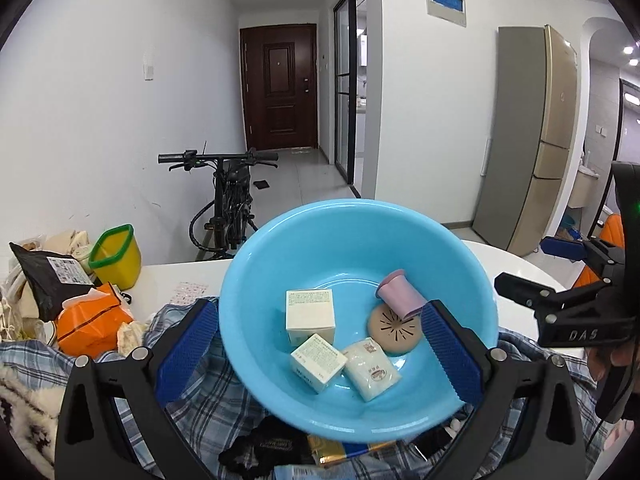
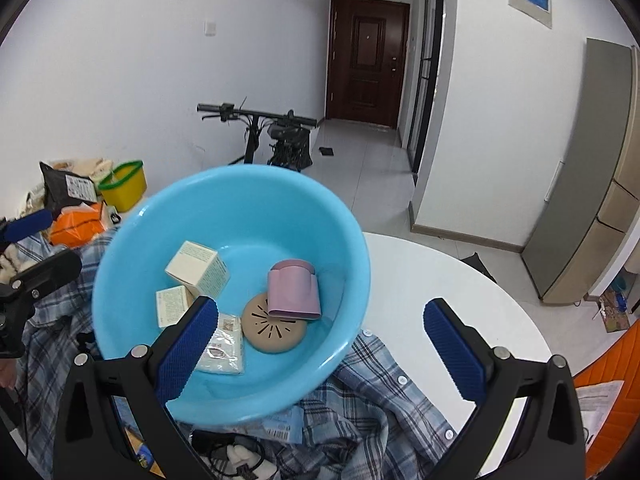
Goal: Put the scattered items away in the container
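1. A white round counter [image 2: 440,280] stands before a hallway with a parked bicycle [image 1: 228,200].
2. The blue basin [image 1: 360,232] sits on a plaid shirt [image 2: 380,392] and holds two boxes, a pink cup [image 1: 400,294], a tan disc and a sachet.
3. Left claw [image 1: 320,348] and right claw [image 2: 320,348] both gape wide, empty.
4. Best next: pick the loose clutter under the basin's near rim, approaching low so the basin isn't tipped.

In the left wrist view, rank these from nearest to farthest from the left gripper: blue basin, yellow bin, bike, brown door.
From the left gripper:
1. Blue basin, between the open fingers.
2. Yellow bin, back left on the table.
3. Bike, on the floor beyond the table.
4. Brown door, at the hallway's end.
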A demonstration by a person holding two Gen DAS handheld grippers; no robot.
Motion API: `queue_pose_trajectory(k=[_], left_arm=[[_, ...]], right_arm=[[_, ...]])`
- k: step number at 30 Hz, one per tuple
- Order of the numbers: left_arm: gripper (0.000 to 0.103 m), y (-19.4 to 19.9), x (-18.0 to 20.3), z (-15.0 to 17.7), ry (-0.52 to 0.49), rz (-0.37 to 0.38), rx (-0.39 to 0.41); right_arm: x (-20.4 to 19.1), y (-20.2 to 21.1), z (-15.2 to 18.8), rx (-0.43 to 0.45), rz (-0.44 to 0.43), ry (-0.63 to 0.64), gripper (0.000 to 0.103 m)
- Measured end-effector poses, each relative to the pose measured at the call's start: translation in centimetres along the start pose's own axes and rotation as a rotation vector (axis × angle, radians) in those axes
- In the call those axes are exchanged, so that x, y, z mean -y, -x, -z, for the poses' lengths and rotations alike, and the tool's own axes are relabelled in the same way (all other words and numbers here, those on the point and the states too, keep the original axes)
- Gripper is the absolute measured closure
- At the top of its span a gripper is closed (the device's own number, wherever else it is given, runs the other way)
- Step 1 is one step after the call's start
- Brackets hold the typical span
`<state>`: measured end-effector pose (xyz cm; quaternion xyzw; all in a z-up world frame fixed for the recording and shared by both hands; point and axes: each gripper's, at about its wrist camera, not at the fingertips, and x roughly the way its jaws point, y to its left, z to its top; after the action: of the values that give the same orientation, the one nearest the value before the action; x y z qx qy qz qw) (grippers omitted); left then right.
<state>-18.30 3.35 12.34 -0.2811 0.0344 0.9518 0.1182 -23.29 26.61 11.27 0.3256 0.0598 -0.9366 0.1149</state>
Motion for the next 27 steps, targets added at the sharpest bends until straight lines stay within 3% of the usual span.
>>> queue_pose_trajectory(k=[8, 11, 16, 20, 23, 27], left_arm=[[0.000, 4.7, -0.9, 1.7, -0.036, 0.021, 0.041], [0.000, 6.2, -1.4, 2.8, -0.065, -0.005, 0.040], [0.000, 7.9, -1.7, 4.7, -0.071, 0.018, 0.017], [0.000, 8.1, -1.6, 5.6, -0.043, 0.042, 0.024], [0.000, 8.5, -1.7, 6.9, -0.004, 0.025, 0.071], [0.000, 7.8, -1.5, 9.1, -0.018, -0.015, 0.029]], right_arm=[[0.7, 4.5, 1.7, 0.005, -0.085, -0.068, 0.000], [0.6, 6.2, 2.7, 0.010, -0.075, -0.039, 0.000], [0.5, 8.4, 4.2, 0.026, -0.042, -0.002, 0.000], [0.8, 9.5, 5.1, 0.095, -0.001, -0.031, 0.000], [0.4, 10.7, 6.1, 0.200, 0.002, -0.043, 0.000], [-1.2, 11.8, 8.0, 0.272, 0.009, 0.036, 0.000]])
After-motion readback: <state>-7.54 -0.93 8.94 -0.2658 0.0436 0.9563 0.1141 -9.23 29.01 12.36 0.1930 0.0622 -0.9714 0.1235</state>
